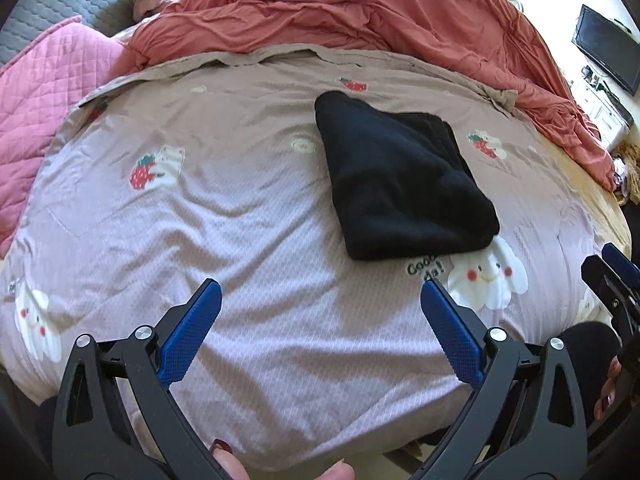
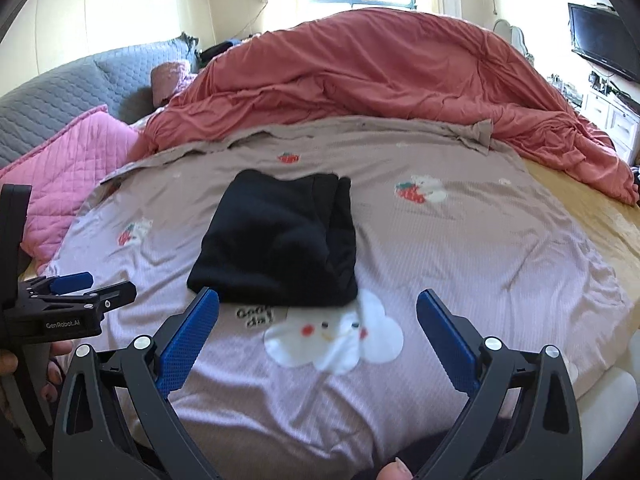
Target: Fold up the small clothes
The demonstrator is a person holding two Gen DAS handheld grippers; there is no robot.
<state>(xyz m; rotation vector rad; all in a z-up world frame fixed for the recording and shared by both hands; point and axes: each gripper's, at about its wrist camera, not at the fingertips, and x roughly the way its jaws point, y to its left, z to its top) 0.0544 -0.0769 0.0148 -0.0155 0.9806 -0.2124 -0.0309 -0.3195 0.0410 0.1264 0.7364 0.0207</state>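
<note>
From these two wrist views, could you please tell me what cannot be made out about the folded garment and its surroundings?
- Black garment: what kind it is; in both views it is a dark folded bundle with no detail.
- Printed lettering on the bedspread: partly covered by the garment's near edge.
- Items under the TV: too small and distorted in both views.
- Right hand-held gripper in the left wrist view: cut off by the frame edge.

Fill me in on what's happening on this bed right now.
A person is holding a two-finger gripper in each hand over a bed, folding small clothes. A black garment lies folded into a compact bundle on the printed quilt, and nothing is touching it. The left gripper and the right gripper both hover just short of it with jaws wide open and empty. A rumpled red duvet is heaped behind.
</note>
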